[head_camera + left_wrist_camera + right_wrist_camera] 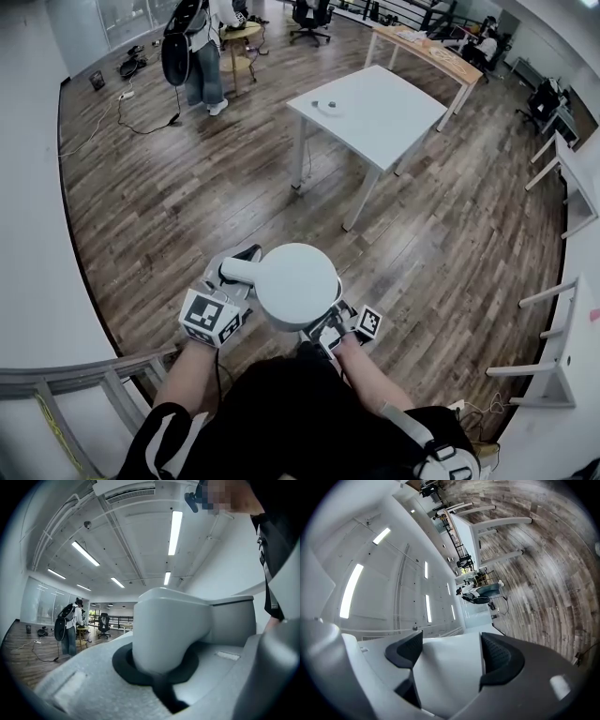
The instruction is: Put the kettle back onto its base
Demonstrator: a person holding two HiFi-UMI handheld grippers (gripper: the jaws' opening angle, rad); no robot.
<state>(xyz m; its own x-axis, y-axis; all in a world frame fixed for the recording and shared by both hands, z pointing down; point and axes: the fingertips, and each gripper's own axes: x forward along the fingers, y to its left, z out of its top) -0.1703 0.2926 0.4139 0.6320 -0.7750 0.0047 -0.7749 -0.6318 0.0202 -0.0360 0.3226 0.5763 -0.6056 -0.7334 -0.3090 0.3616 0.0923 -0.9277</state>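
Above the wooden floor [187,206], close in front of the person's body, the white kettle [295,284] hangs in the air between both grippers. The left gripper [164,667] is clamped tight on the kettle's handle [239,270], which sticks out to the left. The right gripper [449,660] grasps the kettle's white edge on the opposite side, its dark pads [501,658] pressing on it. Well ahead stands a white table [394,122] with a small round thing [325,106] on it, far from the kettle.

White kettle [295,284], upright, lid on, aloft over wood floor [187,187]
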